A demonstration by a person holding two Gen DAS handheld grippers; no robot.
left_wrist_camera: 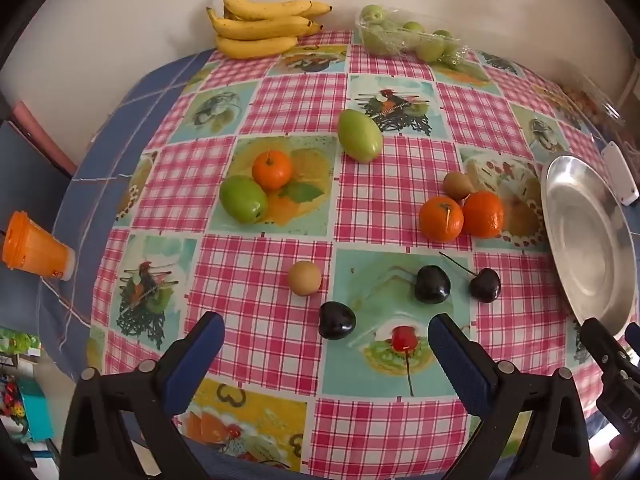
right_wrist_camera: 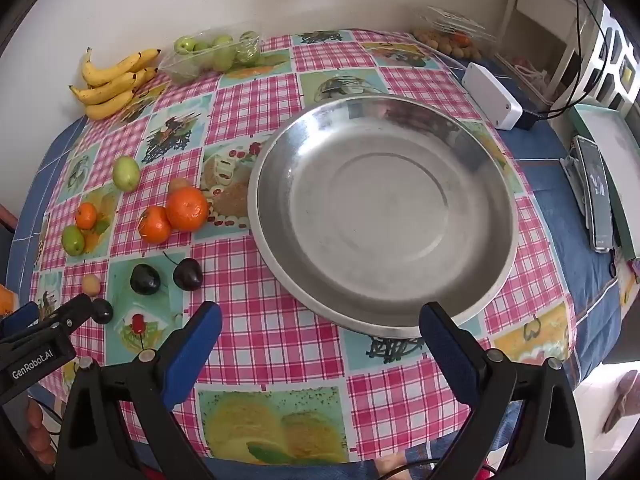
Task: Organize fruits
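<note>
Loose fruit lies on the checked tablecloth. In the left wrist view: three dark cherries, two tangerines with a brown kiwi behind, a third tangerine, two green fruits and a small tan fruit. An empty steel bowl sits right of them. My left gripper is open, just before the nearest cherry. My right gripper is open and empty at the bowl's near rim.
Bananas and a plastic tray of green fruits sit at the table's far edge. An orange cup lies at the left. A white box, a phone and a clear punnet are right of the bowl.
</note>
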